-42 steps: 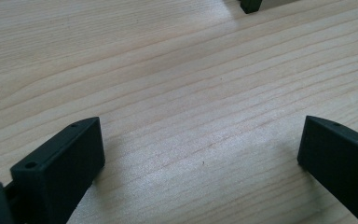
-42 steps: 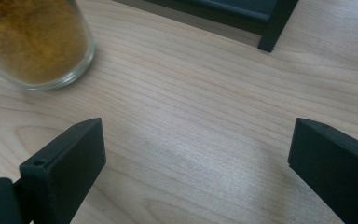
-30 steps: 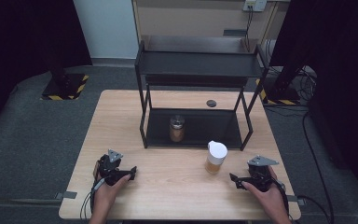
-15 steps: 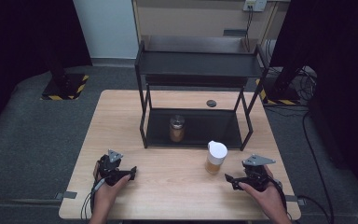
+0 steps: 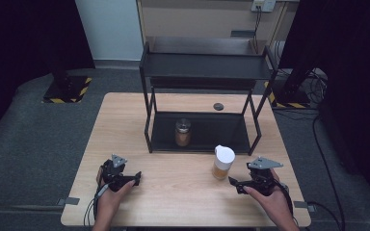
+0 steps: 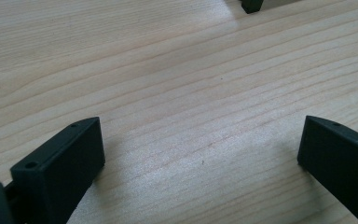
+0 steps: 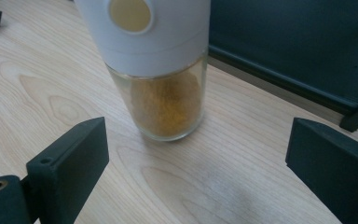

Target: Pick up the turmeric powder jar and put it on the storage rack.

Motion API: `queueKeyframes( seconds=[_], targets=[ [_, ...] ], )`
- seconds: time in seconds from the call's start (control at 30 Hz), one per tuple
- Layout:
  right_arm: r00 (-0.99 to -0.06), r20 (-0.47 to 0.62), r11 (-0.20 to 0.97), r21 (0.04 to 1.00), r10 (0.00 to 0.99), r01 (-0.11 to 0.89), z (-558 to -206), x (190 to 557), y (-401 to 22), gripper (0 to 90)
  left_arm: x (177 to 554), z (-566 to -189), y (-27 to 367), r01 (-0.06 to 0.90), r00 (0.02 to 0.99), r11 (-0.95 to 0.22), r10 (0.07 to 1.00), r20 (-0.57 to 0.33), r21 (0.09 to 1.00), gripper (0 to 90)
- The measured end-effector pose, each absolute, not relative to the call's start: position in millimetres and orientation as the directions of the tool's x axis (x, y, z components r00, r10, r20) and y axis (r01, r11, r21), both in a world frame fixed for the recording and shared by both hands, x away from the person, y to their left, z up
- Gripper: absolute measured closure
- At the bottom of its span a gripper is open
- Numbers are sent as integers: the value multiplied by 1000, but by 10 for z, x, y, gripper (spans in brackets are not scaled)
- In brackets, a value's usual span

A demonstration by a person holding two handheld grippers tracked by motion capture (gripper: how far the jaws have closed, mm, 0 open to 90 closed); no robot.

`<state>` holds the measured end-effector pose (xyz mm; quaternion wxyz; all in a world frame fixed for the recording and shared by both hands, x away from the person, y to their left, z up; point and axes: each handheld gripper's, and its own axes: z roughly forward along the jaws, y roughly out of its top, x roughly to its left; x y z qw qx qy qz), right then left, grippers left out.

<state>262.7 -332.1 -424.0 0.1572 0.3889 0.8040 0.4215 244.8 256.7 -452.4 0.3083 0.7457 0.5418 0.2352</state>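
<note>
A glass spice jar with a white cap (image 5: 222, 162) (image 7: 161, 70) stands upright on the wooden table, in front of the black shelf rack (image 5: 202, 72). My right gripper (image 5: 235, 185) (image 7: 196, 168) sits just right of the jar, jaws open and aimed at it, with the jar a short way ahead of the fingertips. A second jar with a dark lid (image 5: 183, 132) stands on the rack's bottom shelf. My left gripper (image 5: 136, 178) (image 6: 200, 154) rests open near the table's front left, over bare wood.
A small dark round disc (image 5: 218, 106) lies on the table behind the rack. The rack's legs (image 5: 148, 139) stand at mid-table. Bare wood (image 5: 173, 192) stretches between the two grippers. The table's front edge runs close under both hands.
My right gripper has shifted slightly left toward the white-capped jar. The left gripper and both jars stay where they were.
</note>
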Motion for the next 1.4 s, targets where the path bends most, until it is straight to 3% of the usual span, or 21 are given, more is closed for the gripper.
queueKeyframes(
  seconds=[0.77,1.4],
  targets=[
    [-643,74,306,834,762,459,-4238,2660,-3151,60,2450,-4523,2567,664,302,-223,953,16,714,0],
    [-667,100,295,842,739,452,-4256,2795,-3027,163,2450,-4523,2566,664,302,-222,953,16,714,0]
  ],
)
